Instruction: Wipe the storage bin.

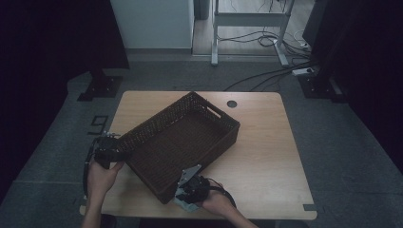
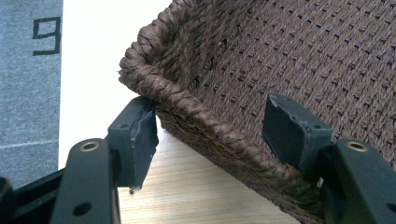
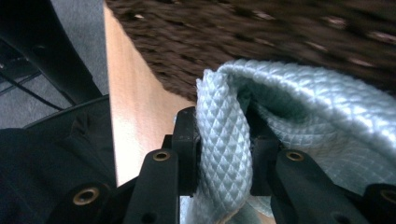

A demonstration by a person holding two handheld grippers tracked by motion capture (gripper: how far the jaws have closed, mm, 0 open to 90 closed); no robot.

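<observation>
**Quilted cloth pinched beside a woven basket**

At the table's near edge, the right gripper (image 3: 223, 154) clamps a fold of pale blue-grey cloth (image 3: 299, 107), soft and diamond-quilted, just beside the basket. Farther left, the left gripper (image 2: 210, 135) straddles, jaws apart, the braided rim of the dark brown rectangular wicker basket (image 1: 183, 142) on the wooden table (image 1: 266, 156).

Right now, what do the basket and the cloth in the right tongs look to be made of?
Basket: dark brown woven fibre, maybe rattan or paper cord; matte, with a twisted braided rim.
Cloth: pale blue-grey quilted fabric with a diamond pattern and slight sheen, likely synthetic; it folds softly.
</observation>
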